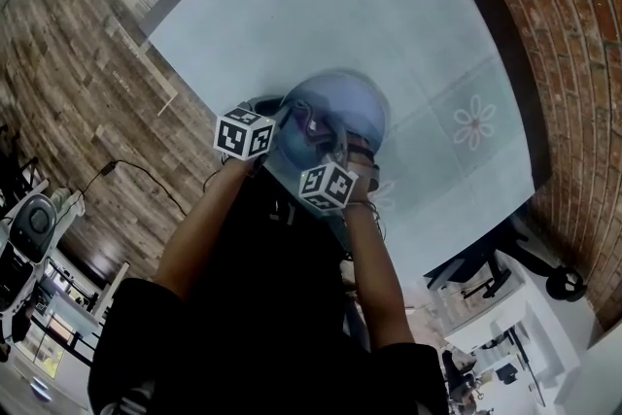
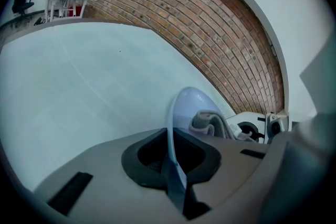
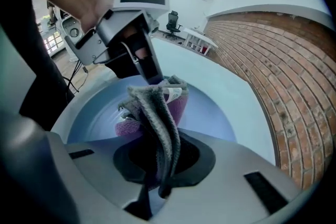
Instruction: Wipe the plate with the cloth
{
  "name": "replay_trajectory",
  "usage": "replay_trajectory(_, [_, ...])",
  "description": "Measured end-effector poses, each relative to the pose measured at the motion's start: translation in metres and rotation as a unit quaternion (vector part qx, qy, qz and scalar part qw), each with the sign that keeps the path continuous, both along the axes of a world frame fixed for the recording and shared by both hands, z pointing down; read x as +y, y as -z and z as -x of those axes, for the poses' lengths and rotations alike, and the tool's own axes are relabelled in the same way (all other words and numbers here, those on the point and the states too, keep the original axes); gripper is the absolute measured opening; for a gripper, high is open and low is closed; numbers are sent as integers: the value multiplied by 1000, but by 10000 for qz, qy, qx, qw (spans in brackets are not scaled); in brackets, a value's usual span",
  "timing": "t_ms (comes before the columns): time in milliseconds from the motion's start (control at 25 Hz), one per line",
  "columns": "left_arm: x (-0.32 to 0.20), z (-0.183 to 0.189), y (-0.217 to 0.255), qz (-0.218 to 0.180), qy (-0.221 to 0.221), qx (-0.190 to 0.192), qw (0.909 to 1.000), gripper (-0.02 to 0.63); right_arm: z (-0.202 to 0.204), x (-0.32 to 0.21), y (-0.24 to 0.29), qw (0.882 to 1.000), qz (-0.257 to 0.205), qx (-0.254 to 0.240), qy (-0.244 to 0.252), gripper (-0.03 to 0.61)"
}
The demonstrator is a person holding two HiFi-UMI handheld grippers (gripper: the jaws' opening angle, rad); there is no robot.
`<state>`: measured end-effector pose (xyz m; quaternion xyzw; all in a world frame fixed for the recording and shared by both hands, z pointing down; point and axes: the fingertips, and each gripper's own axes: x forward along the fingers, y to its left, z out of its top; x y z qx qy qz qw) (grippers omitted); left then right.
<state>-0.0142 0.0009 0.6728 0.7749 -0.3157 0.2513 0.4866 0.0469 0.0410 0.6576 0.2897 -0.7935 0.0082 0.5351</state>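
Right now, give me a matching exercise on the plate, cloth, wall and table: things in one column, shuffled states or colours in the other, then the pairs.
1 plate
2 cloth
3 wall
4 table

A red brick
B rim clamped in the left hand-held gripper
C pale blue surface
D clamped in the right hand-held gripper

Pairs: 1-B, 2-D, 3-A, 4-C.
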Motion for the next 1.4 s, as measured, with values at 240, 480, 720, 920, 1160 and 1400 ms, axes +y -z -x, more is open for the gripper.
replay_trajectory(240, [0,1,0,2,10,-11,10000,48,14,30,0,9991,146,-124,386,57])
replay_trajectory(480, [-2,0,1,-25,13,-28,10000,48,19,53,1,9960,289,-154,826,57])
replay_trajectory(720, [0,1,0,-3,14,-31,10000,48,18,70,1,9920,491,-346,1112,57])
replay_trajectory(920, [0,-1,0,29,-7,-8,10000,48,4,75,0,9930,501,-314,1027,57])
replay_trajectory(1160, [-1,-1,1,39,-33,1,10000,48,-11,67,0,9942,354,-177,999,58])
replay_trajectory(1400, [0,0,0,63,-51,21,10000,48,-24,42,-2,9966,252,-39,786,58])
